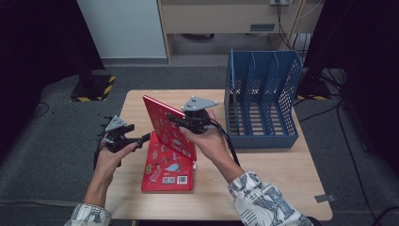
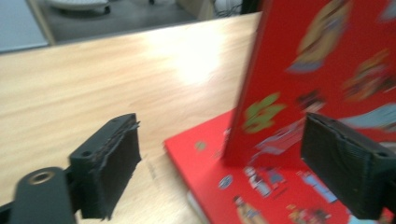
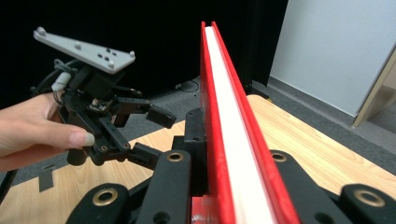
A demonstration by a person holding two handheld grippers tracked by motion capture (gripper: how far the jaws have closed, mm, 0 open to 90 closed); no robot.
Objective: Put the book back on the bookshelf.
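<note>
A red picture book (image 1: 168, 126) stands tilted on its lower edge, and my right gripper (image 1: 178, 121) is shut on its right side. In the right gripper view the book's (image 3: 229, 121) white page edge runs up between the black jaws of that gripper (image 3: 219, 154). A second red book (image 1: 165, 170) lies flat on the wooden table, under the raised one. My left gripper (image 1: 142, 139) is open just left of both books, with nothing pressed between its pads. In the left gripper view its jaws (image 2: 229, 170) stand wide apart before the upright book (image 2: 327, 70) and the flat book (image 2: 261, 196).
A blue slotted file rack (image 1: 263, 99) stands at the table's back right. Bare table top (image 1: 273, 165) lies in front of it and to the right of the books. Dark floor surrounds the table, with cables at the right.
</note>
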